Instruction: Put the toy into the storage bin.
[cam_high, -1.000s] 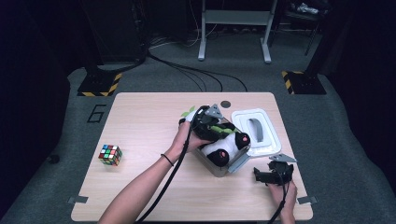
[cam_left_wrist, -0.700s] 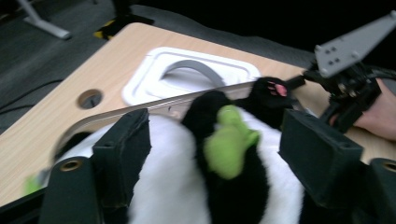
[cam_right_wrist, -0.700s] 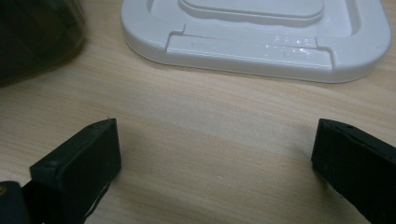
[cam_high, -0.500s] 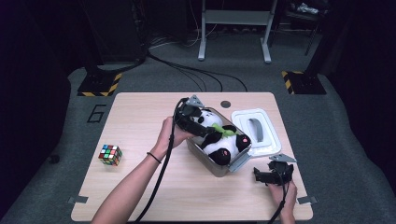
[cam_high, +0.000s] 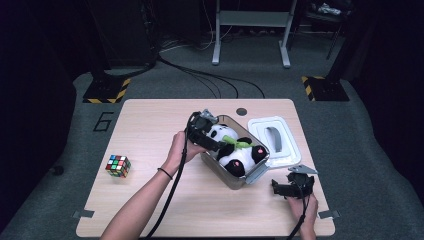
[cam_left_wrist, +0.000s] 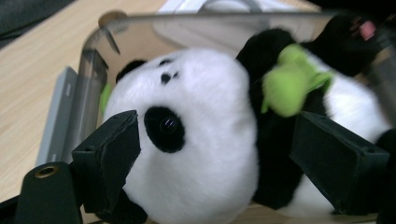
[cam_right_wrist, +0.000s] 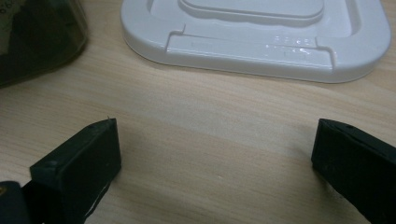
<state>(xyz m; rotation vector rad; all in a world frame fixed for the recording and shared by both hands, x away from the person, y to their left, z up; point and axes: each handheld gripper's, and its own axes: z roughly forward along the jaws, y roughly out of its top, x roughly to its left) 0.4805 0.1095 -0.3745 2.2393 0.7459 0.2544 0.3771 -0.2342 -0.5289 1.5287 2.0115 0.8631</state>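
**Panda in the box, both tools spread**

While the Rubik's cube (cam_high: 118, 166) sits alone near the left edge of the table (cam_high: 150, 120), well apart from everything else, the work is gathered toward the right half. Next along, the person's left hand (cam_high: 181, 146) holds the left tool (cam_high: 212, 142) at the near-left rim of the clear plastic box (cam_high: 235, 176), its tip reaching over the rim toward the plush panda (cam_high: 235, 152) that lies inside. In the left gripper view the jaws have just been opening and now stand apart on either side of the panda (cam_left_wrist: 205, 140): the toy's white head and one black eye patch sit between them, the green piece at its neck lies near the right jaw, and whether either pad brushes the fur cannot be told, though they are not squeezing it. The panda lies on its back in the box, head toward the left tool, black limbs toward the box's far right corner.

Just right of the box, the white lid (cam_high: 276, 140) lies flat on the table, touching or very nearly touching the box's side. Farthest right and nearer the person, the right hand (cam_high: 302, 207) holds the right tool (cam_high: 280, 189) low over bare wood. In the right gripper view its jaws are wide apart with nothing between them, the lid (cam_right_wrist: 261, 37) lying beyond.
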